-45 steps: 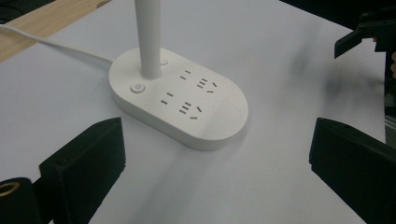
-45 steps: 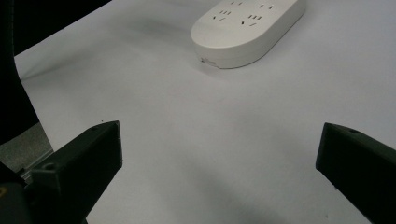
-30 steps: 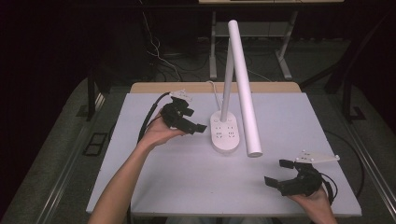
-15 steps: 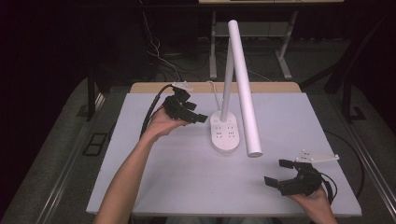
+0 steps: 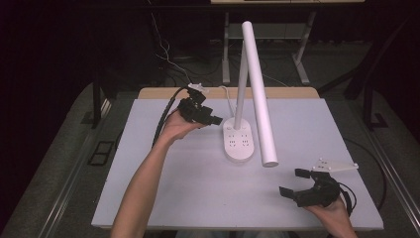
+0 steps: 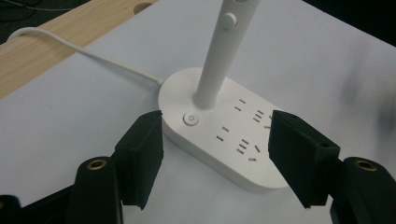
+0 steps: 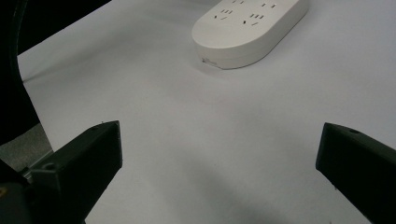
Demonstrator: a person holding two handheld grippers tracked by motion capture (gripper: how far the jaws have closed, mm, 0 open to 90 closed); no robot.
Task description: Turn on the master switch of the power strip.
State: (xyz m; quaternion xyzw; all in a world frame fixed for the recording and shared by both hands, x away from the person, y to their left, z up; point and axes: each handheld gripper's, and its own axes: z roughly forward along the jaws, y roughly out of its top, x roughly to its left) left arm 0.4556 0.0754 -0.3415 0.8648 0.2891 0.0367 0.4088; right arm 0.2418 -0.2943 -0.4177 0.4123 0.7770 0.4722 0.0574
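From the high view my left tongs [image 5: 210, 119] sit at about ten o'clock on the table [image 5: 163, 198], spread wide and gripping nothing. The lamp base [image 5: 239, 144], a white oval with socket slots on top, lies just off their tips toward three o'clock, close but, as far as I can tell from above, not touching. In the left gripper view the base [image 6: 219, 140] sits between and just beyond the two black jaws; its long axis runs slantwise across the gap, from near the left jaw away to the lower right, so the jaws straddle its rounded end rather than its narrow width. The power button [image 6: 190, 118] is on that near end, beside the foot of the stem [image 6: 219, 56], and the cord [image 6: 88, 56] trails away toward the wooden edge.

I judge the left hand to be the nearer one by far. If the move is a press on that button or a grip on the base, it turns on that short reach.

Further right, the long lamp head [image 5: 259, 94] slopes down toward five o'clock over the base. My right tongs [image 5: 292, 182] rest at five o'clock, wide apart and empty, well clear of the lamp; in the right gripper view the base [image 7: 247, 32] lies far ahead at twelve o'clock
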